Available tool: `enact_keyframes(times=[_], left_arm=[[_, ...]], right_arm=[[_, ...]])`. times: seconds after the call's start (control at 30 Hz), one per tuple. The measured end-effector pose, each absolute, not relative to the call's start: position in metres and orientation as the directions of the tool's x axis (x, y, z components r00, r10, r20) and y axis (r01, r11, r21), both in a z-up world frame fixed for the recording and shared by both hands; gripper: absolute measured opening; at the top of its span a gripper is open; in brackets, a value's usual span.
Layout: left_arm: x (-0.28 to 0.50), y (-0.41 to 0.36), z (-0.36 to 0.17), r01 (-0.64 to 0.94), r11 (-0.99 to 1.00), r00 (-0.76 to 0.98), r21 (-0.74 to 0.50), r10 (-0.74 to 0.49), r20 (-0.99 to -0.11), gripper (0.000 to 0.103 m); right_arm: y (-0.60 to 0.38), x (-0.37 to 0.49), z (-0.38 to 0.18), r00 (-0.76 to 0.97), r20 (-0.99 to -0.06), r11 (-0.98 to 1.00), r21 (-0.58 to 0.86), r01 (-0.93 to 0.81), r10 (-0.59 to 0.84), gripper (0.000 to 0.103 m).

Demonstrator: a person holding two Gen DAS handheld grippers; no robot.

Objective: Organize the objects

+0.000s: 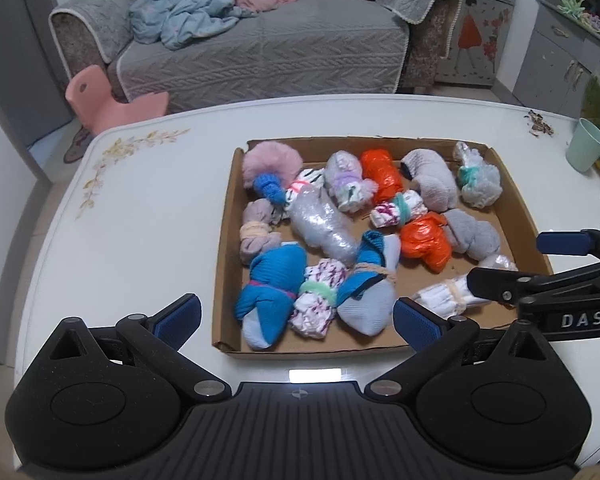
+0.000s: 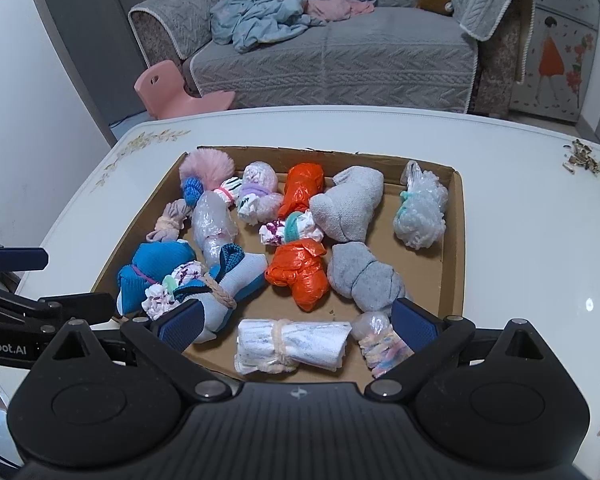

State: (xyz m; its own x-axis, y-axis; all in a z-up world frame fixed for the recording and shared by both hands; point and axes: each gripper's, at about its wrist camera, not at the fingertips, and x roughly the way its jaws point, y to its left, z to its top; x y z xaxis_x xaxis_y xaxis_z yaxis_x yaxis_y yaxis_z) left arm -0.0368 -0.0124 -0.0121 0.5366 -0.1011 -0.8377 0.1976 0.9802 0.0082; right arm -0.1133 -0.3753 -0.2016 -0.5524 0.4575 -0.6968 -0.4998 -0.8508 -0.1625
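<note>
A shallow cardboard tray [image 1: 224,240] on the white table [image 1: 140,220] holds several tied bundles of socks, cloth and plastic bags. Among them are a blue sock bundle [image 1: 272,284], two orange bag bundles [image 2: 300,276] and a grey sock bundle [image 2: 364,276]. My left gripper [image 1: 300,316] hangs open over the tray's near left corner, gripping nothing. My right gripper [image 2: 299,323] stands wide open above the near edge. A white rolled cloth bundle [image 2: 292,344] tied with a beige band lies in the tray below it, untouched by the pads. Each gripper shows in the other's view: the right gripper [image 1: 528,262], the left gripper [image 2: 48,280].
A pale green cup [image 1: 586,144] stands at the table's far right, with a small heap of seed husks [image 2: 582,162] near it. Beyond the table are a grey sofa [image 1: 260,48] with blue bedding and a pink stool [image 1: 96,92] on the floor.
</note>
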Motion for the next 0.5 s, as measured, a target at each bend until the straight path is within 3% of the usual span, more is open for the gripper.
enact_keyframes(times=[0.23, 0.5], left_arm=[[-0.037, -0.015, -0.015, 0.210, 0.978, 0.523, -0.013, -0.124, -0.843, 0.102], [-0.035, -0.018, -0.022, 0.189, 0.979, 0.524, 0.074, -0.037, -0.851, 0.102]], right_arm=[[-0.376, -0.112, -0.202, -0.554, -0.698, -0.854, -0.164, -0.493, 0.454, 0.099], [-0.376, -0.113, -0.203, -0.551, -0.704, -0.859, -0.169, -0.483, 0.448, 0.100]])
